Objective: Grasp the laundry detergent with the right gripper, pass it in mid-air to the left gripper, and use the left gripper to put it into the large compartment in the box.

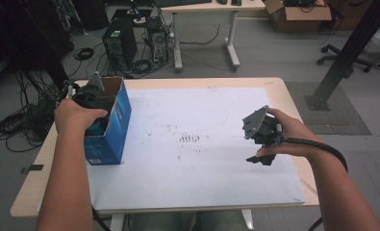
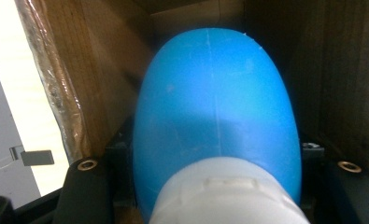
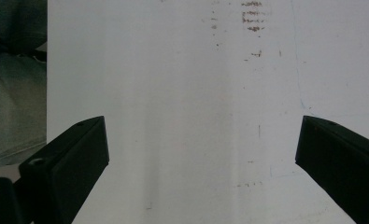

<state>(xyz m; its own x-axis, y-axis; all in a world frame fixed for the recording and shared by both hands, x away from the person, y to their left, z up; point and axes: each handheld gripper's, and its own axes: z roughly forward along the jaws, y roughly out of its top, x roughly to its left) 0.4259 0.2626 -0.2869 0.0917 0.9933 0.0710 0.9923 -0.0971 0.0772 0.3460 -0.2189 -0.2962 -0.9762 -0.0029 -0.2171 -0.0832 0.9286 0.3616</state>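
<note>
Now the person stands at the near edge of the table (image 1: 284,91), which carries a white board (image 1: 197,168) with some small brown marks near its middle. At the left edge of the table stands a blue cardboard box (image 1: 111,126), open at the top, partly on the board.

The left hand (image 1: 74,115) holds the left gripper (image 1: 94,103) down inside this box. From the left gripper view, a blue bottle (image 2: 215,107) with a white cap (image 2: 229,191) sits between the two black jaws, which press on its two sides, so the gripper is closed on the bottle. The cap points toward the camera and the rounded blue body points deeper into the box, with the brown inner walls around it on both sides.

The right hand (image 1: 286,137) holds the right gripper (image 1: 259,159) above the right part of the board, near the right edge of the table and well apart from the box. Its jaws stand wide apart with nothing between them, and they point down to the bare white surface.
</note>
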